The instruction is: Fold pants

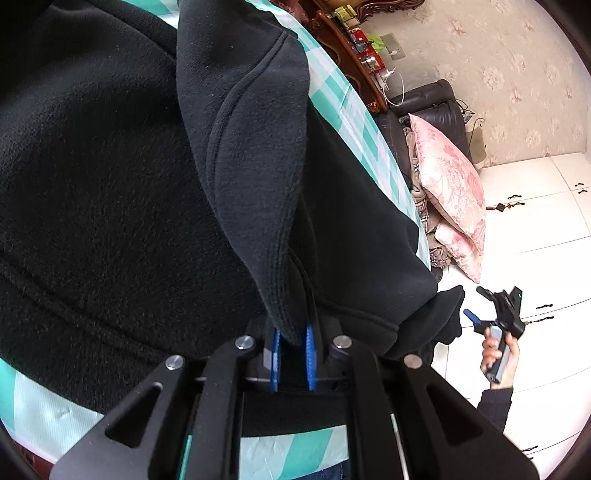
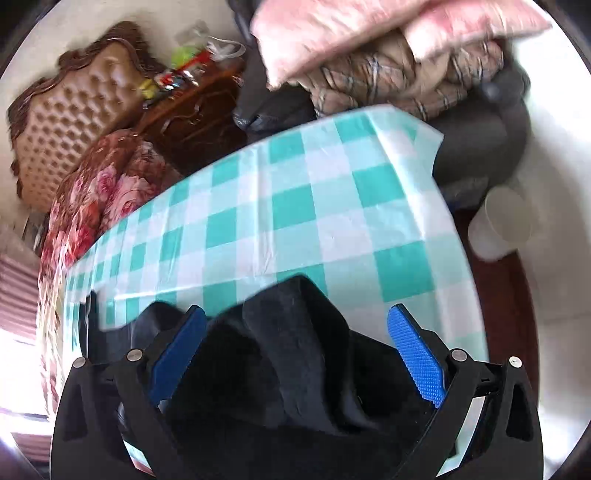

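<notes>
Teal-checked tablecloth (image 2: 314, 206) (white floor (image 1: 535, 229) beyond)

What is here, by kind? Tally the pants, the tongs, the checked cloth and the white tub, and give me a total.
pants: 1
tongs: 2, the left tongs and the right tongs
checked cloth: 1
white tub: 1
Total: 5

The black fleece pants (image 1: 110, 166) cover the near part of the teal-and-white checked tablecloth (image 2: 314, 206); beyond them the cloth lies bare. Past its far edge crowd a pink floral pillow (image 2: 332, 33) and a dark leather armchair (image 2: 480, 140).
</notes>
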The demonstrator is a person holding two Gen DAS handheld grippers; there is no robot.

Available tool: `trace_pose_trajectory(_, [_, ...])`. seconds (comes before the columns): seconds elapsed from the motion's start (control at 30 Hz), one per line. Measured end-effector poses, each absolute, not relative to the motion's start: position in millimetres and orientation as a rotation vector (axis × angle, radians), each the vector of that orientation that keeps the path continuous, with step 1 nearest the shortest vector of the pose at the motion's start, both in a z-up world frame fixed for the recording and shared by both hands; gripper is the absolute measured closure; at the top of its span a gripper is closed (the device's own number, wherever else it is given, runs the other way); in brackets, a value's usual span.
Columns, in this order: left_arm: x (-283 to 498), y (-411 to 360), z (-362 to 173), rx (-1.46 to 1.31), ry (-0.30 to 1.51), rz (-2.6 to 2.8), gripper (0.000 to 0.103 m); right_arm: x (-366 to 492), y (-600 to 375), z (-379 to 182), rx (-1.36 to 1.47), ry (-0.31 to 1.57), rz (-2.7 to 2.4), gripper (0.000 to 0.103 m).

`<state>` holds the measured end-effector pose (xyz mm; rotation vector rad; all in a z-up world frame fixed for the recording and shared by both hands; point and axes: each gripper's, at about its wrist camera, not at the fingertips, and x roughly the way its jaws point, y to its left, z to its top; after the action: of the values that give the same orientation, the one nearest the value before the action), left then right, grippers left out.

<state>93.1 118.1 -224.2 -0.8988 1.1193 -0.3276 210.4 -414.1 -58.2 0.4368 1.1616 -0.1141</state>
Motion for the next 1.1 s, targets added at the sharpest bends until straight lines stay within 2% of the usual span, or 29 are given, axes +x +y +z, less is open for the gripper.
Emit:
trace_pose_trajectory(0.1, [93, 120, -223, -0.895, 1.118, -0.328, 0.092, 214, -405, -62, 0.527, 1.169, -0.138, 0.008])
trace_pose_trajectory(0.17, [93, 118, -222, -0.905, 1.118, -0.328, 0.09, 193, -390, -59, 0.752, 1.144, -0.073, 0.008])
trace_pose_trajectory(0.23, [94, 119, -224, -0.911, 1.118, -0.329, 0.09, 181, -365, -65, 0.886, 1.205, -0.036, 0.008])
trace_pose_trajectory(0.4, [94, 116, -222, -0.904, 1.113, -0.322, 0.09, 179, -345, -88, 0.941, 1.311, -0.146, 0.008])
trace_pose_trajectory(0.57, [91, 117, -225, -0.928, 1.107, -0.328, 0.09, 216, -345, -115, 0.932, 1.407, -0.273, 0.01])
trace_pose_trajectory(0.6, [91, 118, -225, -0.935, 1.106, -0.331, 0.09, 223, -343, -116, 0.902, 1.419, -0.287, 0.021])
trace_pose_trajectory(0.63, [91, 118, -226, -0.939, 1.106, -0.333, 0.09, 228, -344, -118, 0.879, 1.431, -0.296, 0.041])
trace_pose_trajectory(0.67, [90, 118, -226, -0.944, 1.105, -0.334, 0.09, 231, -346, -121, 0.859, 1.445, -0.311, 0.052])
trace_pose_trajectory(0.7, [89, 119, -226, -0.951, 1.105, -0.337, 0.09, 230, -351, -123, 0.872, 1.425, -0.297, 0.076])
trace_pose_trajectory(0.73, [88, 121, -226, -0.956, 1.103, -0.34, 0.09, 228, -353, -122, 0.885, 1.389, -0.253, 0.09])
trace_pose_trajectory(0.83, [86, 126, -229, -0.977, 1.096, -0.352, 0.09, 195, -356, -108, 0.839, 1.254, -0.207, 0.092])
trace_pose_trajectory(0.97, [84, 127, -228, -0.977, 1.09, -0.354, 0.09, 90, -356, -79, 0.823, 1.018, -0.098, 0.094])
trace_pose_trajectory(1.03, [85, 126, -226, -0.968, 1.091, -0.352, 0.09, 40, -361, -88, 0.857, 0.976, -0.099, 0.094])
trace_pose_trajectory(1.1, [86, 124, -225, -0.96, 1.092, -0.349, 0.09, -7, -372, -120, 0.937, 0.997, -0.139, 0.094])
